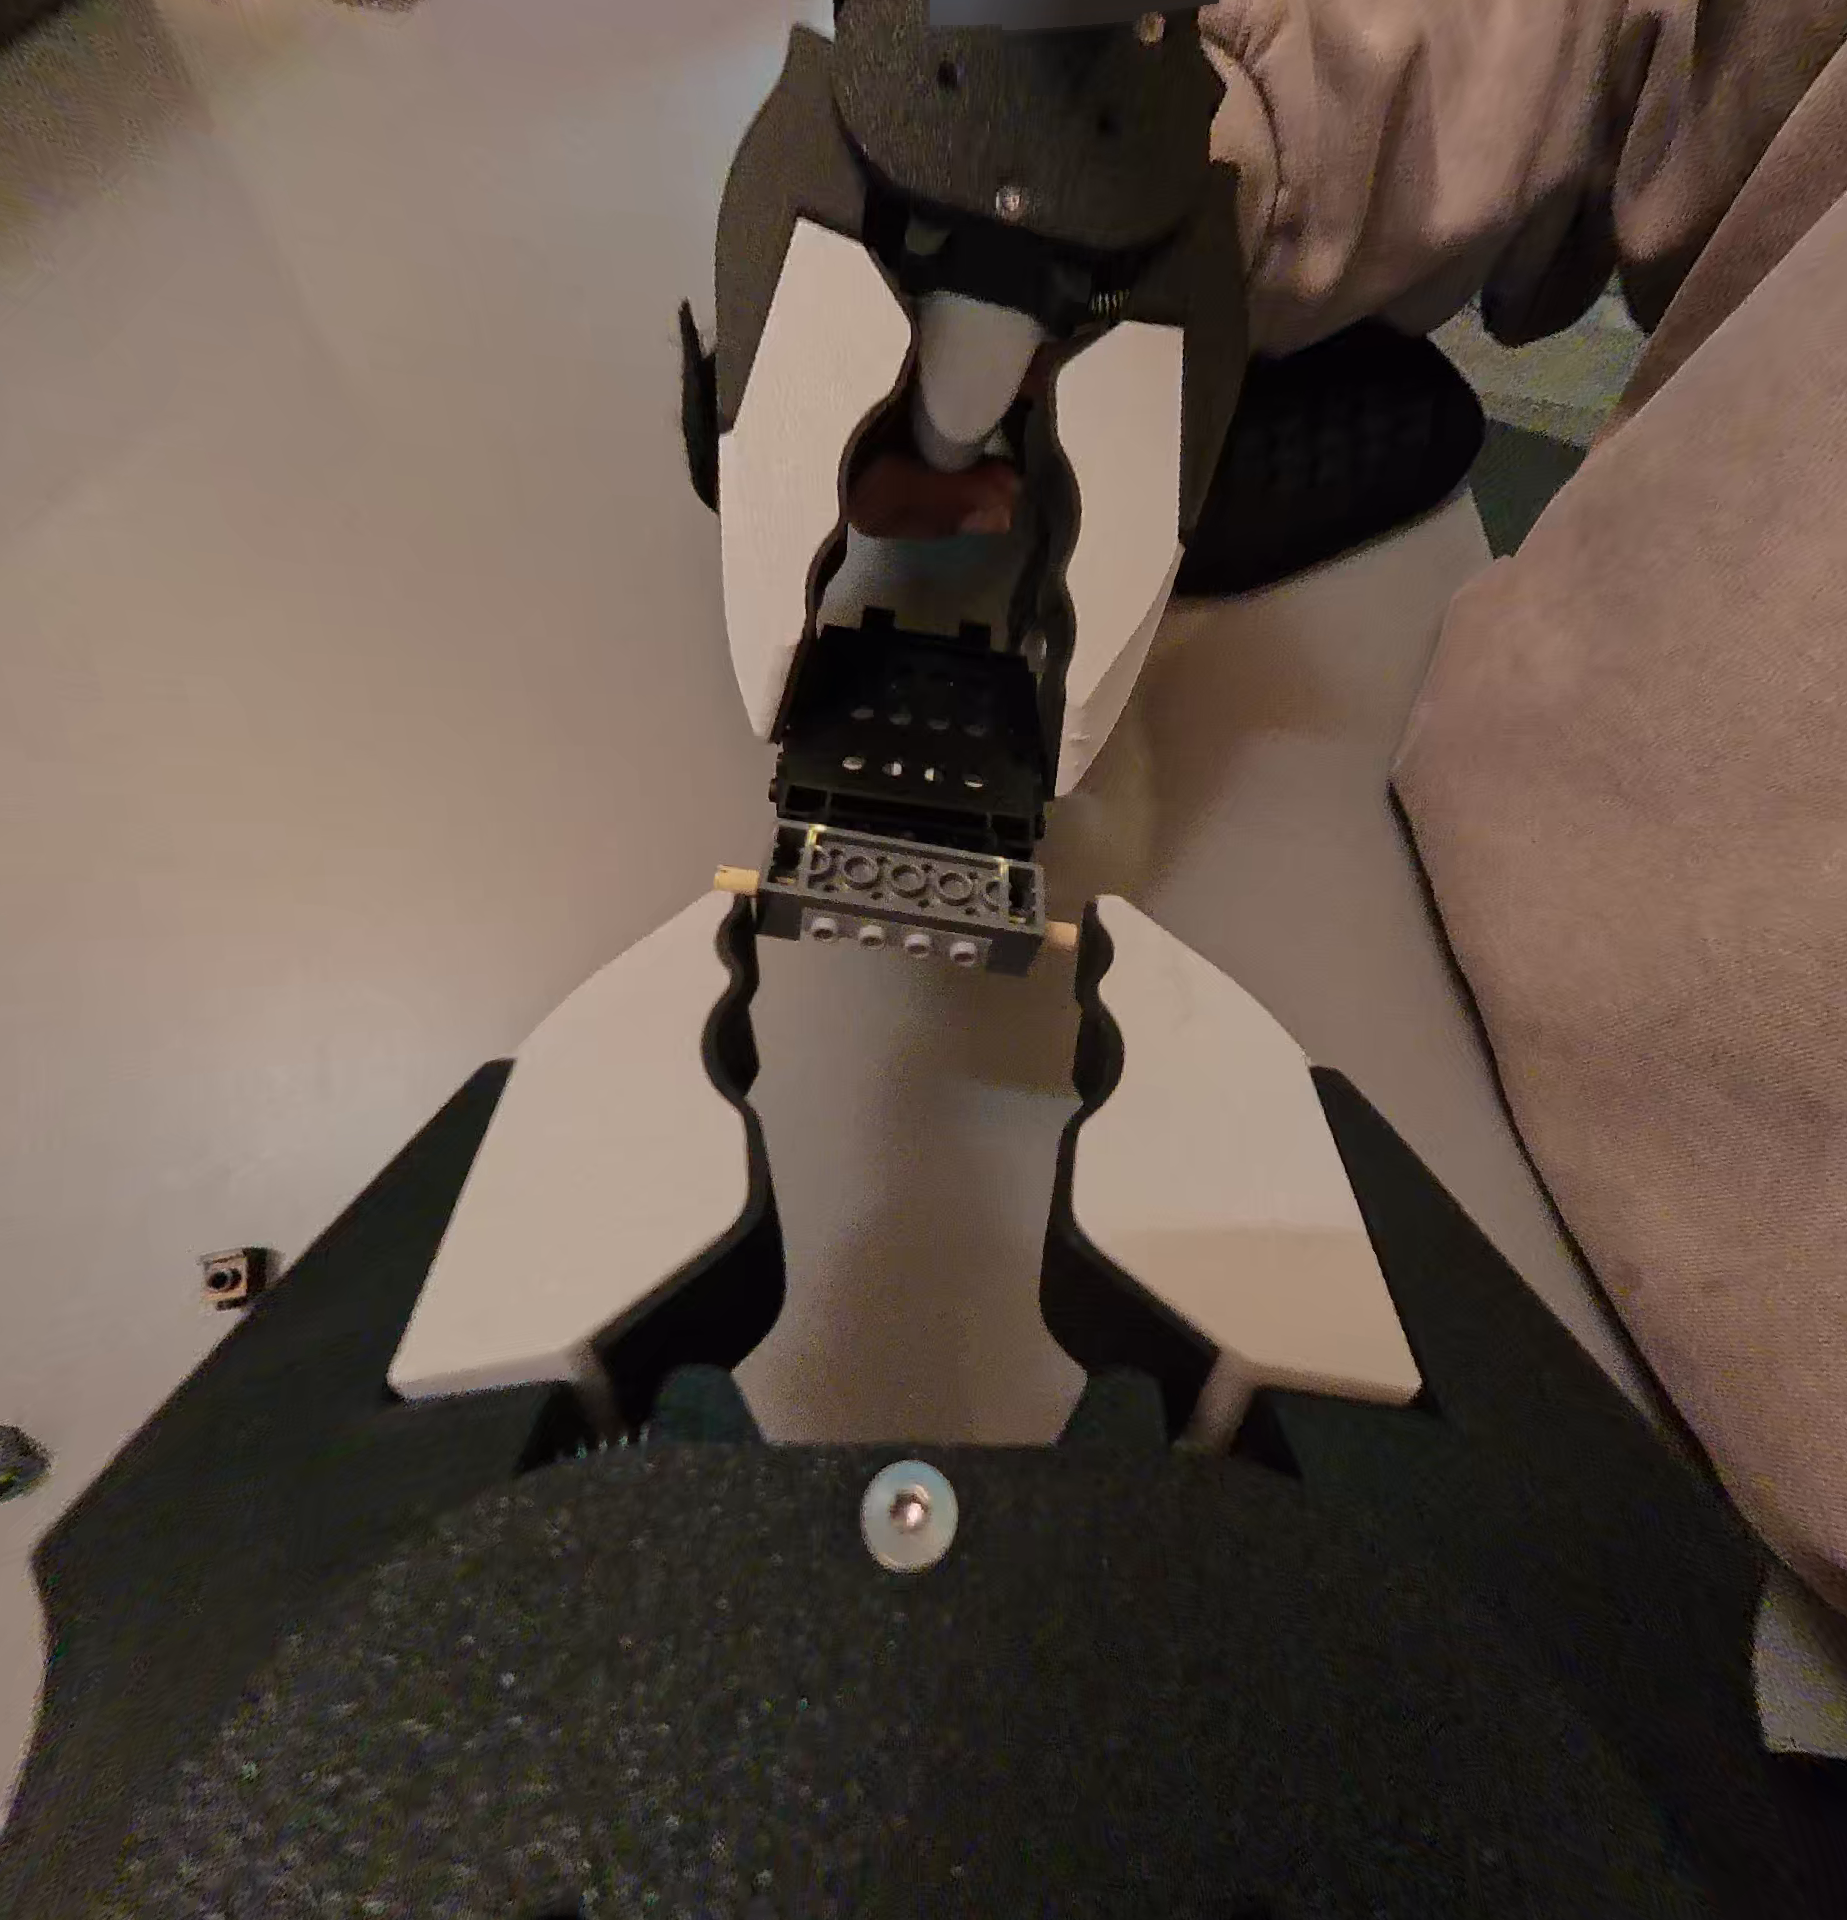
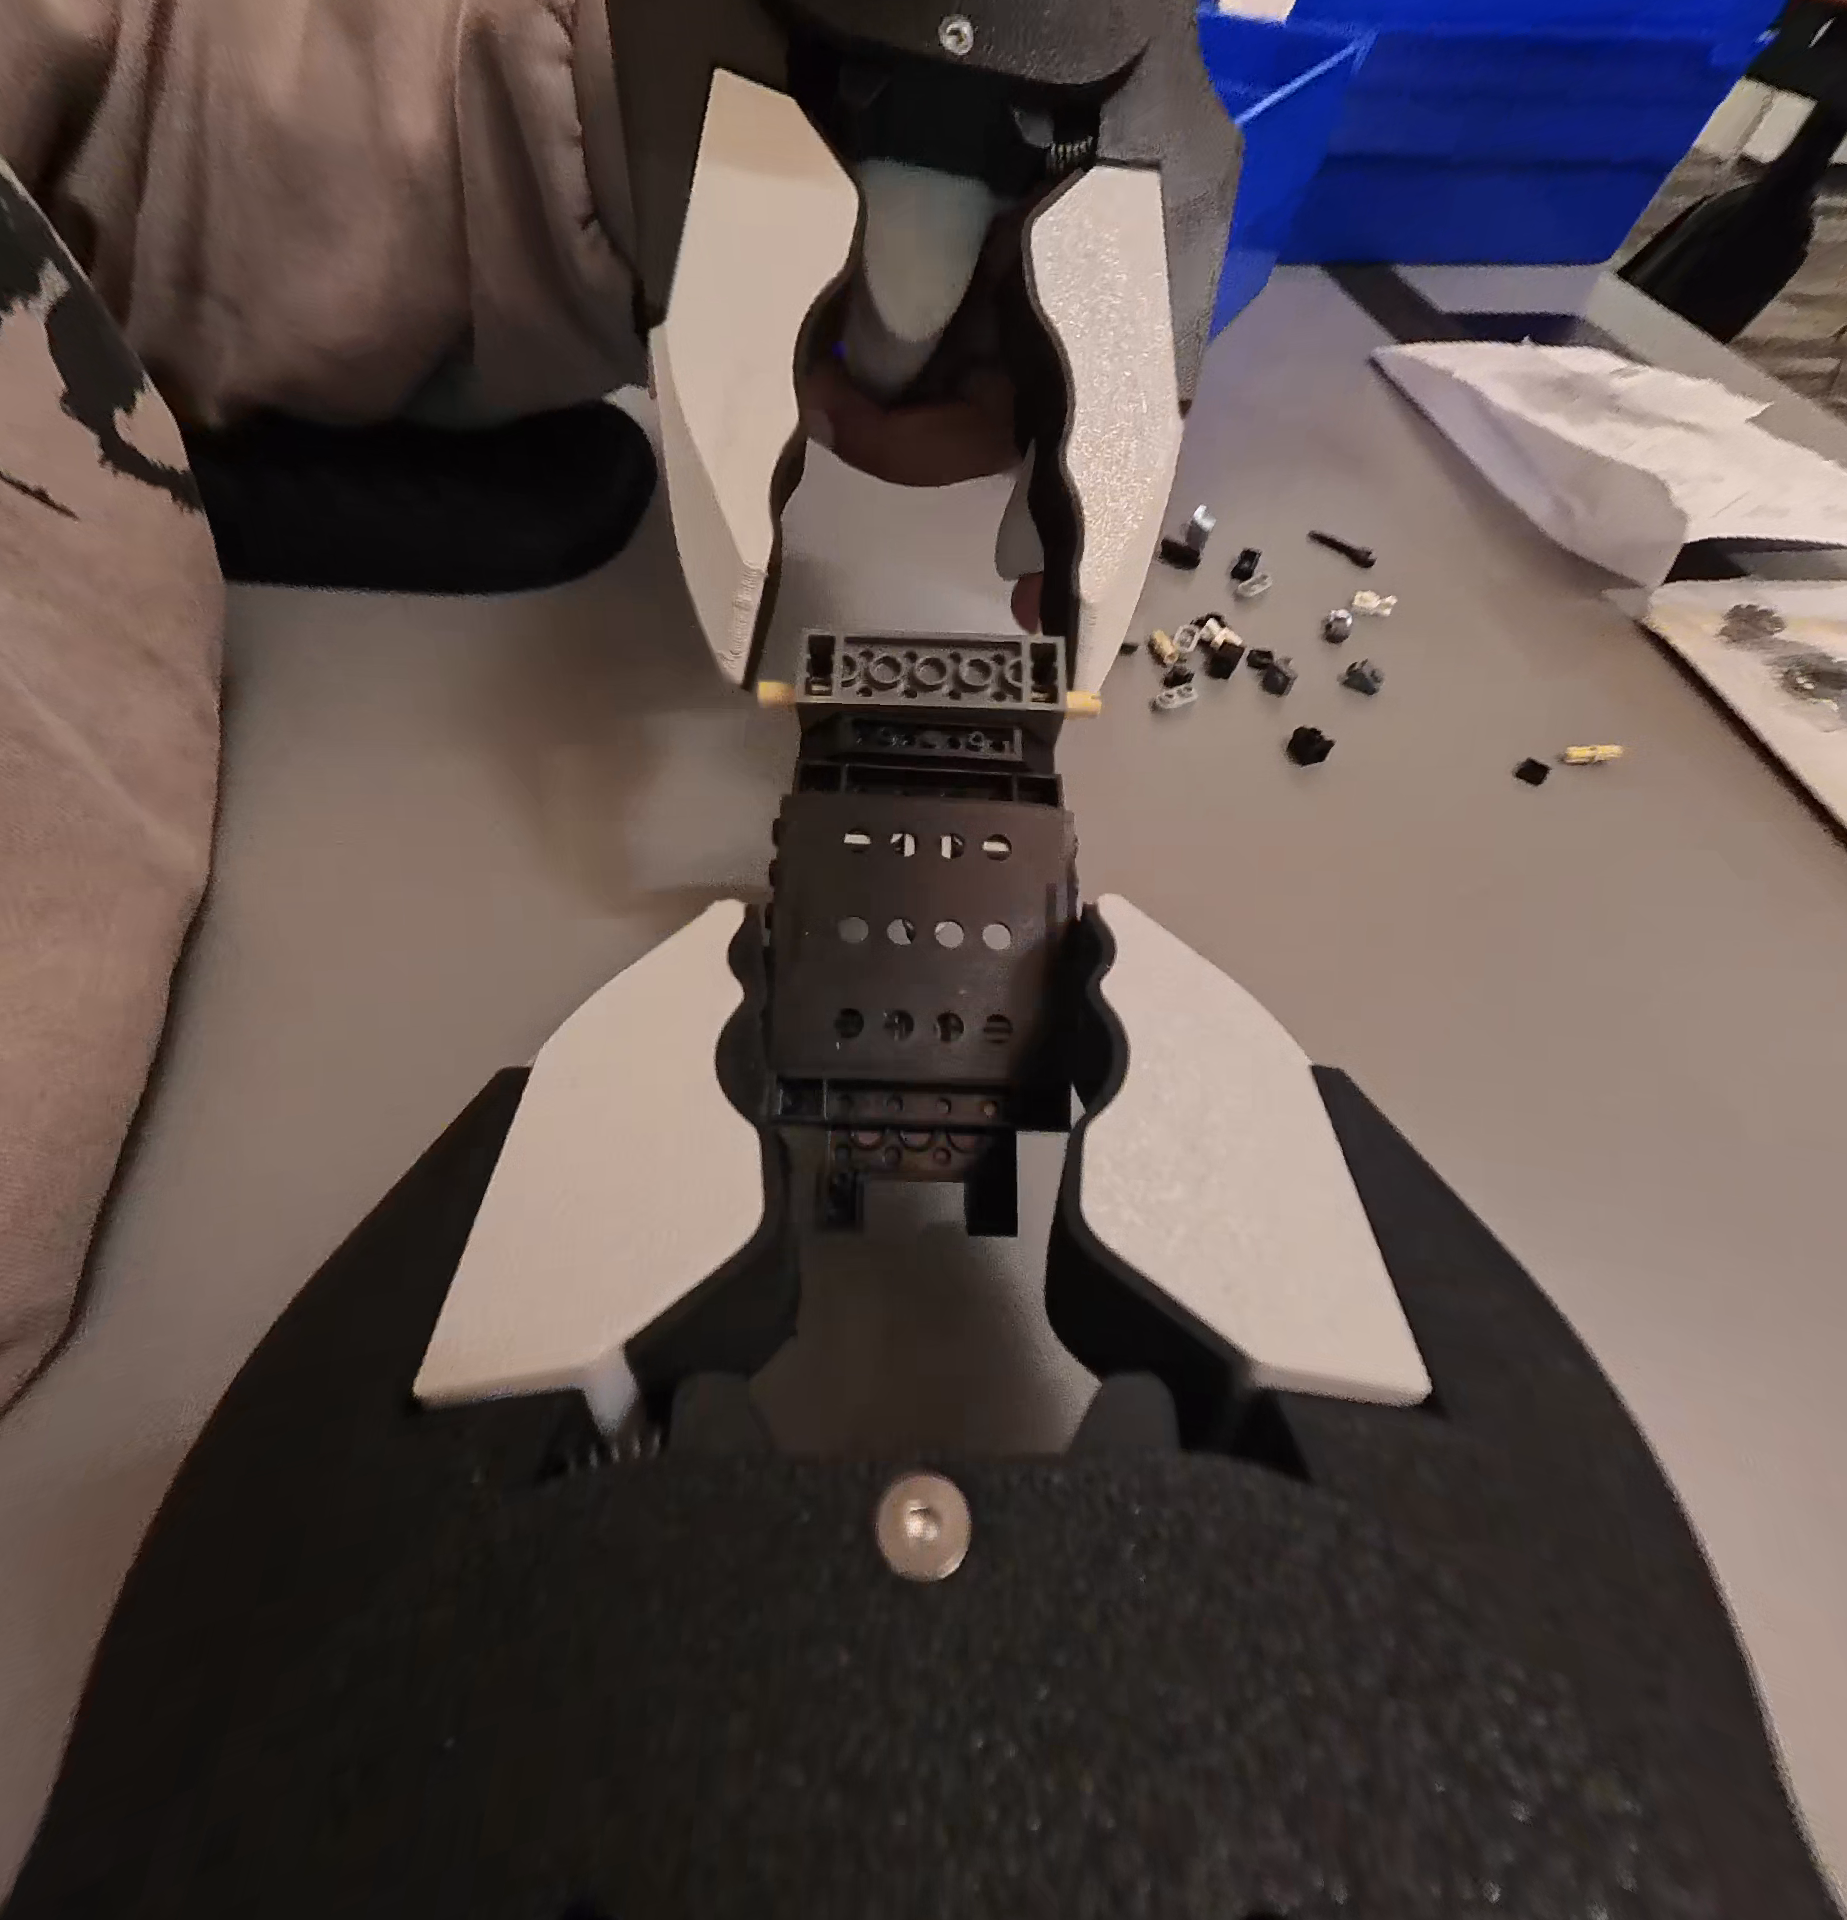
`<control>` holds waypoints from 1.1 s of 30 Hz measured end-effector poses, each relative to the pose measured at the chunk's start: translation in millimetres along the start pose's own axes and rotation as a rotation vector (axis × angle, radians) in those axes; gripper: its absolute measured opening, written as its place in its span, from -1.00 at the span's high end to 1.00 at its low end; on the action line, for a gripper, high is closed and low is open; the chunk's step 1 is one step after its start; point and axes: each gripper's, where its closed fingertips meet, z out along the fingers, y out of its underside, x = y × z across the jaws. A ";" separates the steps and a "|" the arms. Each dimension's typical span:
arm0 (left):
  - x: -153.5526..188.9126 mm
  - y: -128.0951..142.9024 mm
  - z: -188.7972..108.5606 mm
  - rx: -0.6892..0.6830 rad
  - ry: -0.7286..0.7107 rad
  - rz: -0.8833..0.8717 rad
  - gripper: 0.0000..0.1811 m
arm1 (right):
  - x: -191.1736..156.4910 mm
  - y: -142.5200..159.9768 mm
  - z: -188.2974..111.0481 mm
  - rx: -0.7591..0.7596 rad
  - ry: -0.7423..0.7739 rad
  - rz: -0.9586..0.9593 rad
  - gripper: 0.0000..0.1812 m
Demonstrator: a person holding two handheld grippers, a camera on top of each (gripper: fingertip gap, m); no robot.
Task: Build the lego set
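Right hand-held gripper (image 2: pixel 914 935) clamps black lego assembly (image 2: pixel 914 935) (lengthwise), grey end (image 2: pixel 929 675) fwd

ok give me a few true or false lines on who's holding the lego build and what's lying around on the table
1. The right gripper is clamped on the black lego assembly. True.
2. The left gripper grips the assembly as well. False: its jaws stand open around the grey brick at the assembly's end, with gaps beside the tan pegs.
3. The grey brick sits at the end away from the right gripper. True.
4. Loose small pieces lie on the table. True.
5. A red bin stands at the back. False: the bin is blue.
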 end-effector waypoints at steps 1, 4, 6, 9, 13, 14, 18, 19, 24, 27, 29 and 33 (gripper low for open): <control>0.5 -3.7 -1.9 0.011 -0.001 0.002 0.33 | 0.9 -2.9 -1.5 0.019 0.008 0.003 0.37; 1.0 -14.2 -7.0 0.039 -0.013 0.012 0.31 | 3.1 -10.1 -5.3 0.063 0.029 0.001 0.37; 1.1 -22.1 -10.6 0.069 -0.024 0.014 0.28 | 4.0 -13.9 -7.4 0.086 0.040 0.001 0.37; 0.7 -35.9 -19.1 0.142 -0.037 -0.002 0.27 | 4.8 -16.5 -9.8 0.102 0.052 0.000 0.37; -8.1 -42.0 -30.0 0.219 -0.073 -0.109 0.30 | 6.8 -19.8 -13.3 0.120 0.076 -0.009 0.37; -11.6 -40.9 -31.8 0.241 -0.071 -0.174 0.32 | 7.9 -20.2 -14.1 0.120 0.088 -0.018 0.37; -21.6 -38.1 -34.2 0.371 0.060 -0.619 0.43 | 14.9 -20.3 -15.6 0.097 0.164 -0.073 0.37; -25.0 -37.1 -34.3 0.398 0.086 -0.719 0.44 | 16.4 -20.6 -15.1 0.096 0.180 -0.076 0.37; -24.6 -27.9 -19.5 0.363 0.164 -0.956 0.48 | 23.0 -19.5 -12.3 0.075 0.239 -0.090 0.37; -17.3 -30.8 -8.7 0.314 0.197 -0.983 0.49 | 23.4 -18.0 -11.1 0.052 0.255 -0.117 0.37; -18.8 -28.6 -2.3 0.278 0.175 -0.981 0.55 | 22.3 -18.1 -10.9 0.044 0.260 -0.135 0.37; -18.3 -31.5 1.4 0.267 0.186 -0.976 0.86 | 22.7 -16.4 -12.1 0.020 0.280 -0.155 0.37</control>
